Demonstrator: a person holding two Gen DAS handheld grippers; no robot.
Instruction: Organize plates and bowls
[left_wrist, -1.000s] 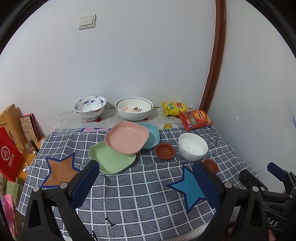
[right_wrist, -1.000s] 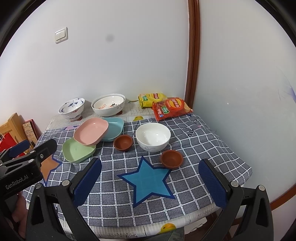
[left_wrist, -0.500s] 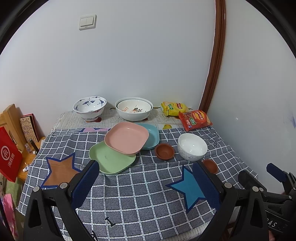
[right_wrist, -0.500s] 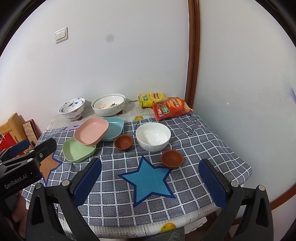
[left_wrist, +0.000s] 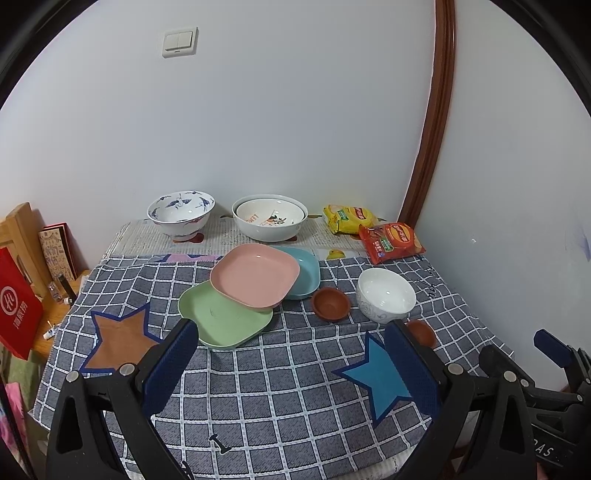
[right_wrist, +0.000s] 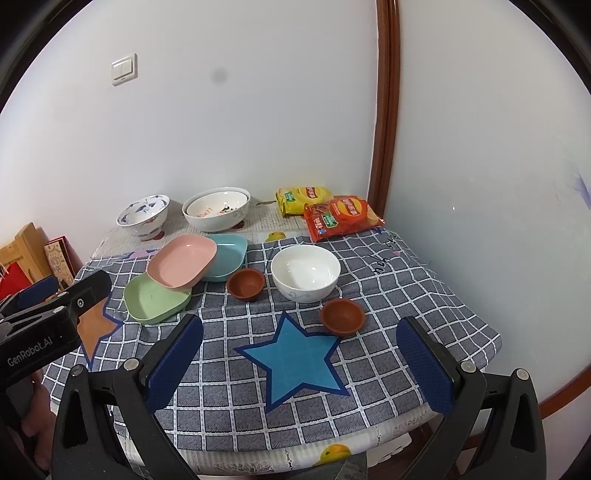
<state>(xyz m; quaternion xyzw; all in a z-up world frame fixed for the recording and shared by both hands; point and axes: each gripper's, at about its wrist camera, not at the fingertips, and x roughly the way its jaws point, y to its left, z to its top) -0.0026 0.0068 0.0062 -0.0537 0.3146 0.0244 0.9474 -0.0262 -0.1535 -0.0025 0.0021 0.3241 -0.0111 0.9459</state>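
On the checked cloth, a pink plate overlaps green and blue plates.

I see three plates overlapping at the left of the desk. To their right stands a small dish, then a bowl. Behind them, near the wall, are two bowls and snack bags.
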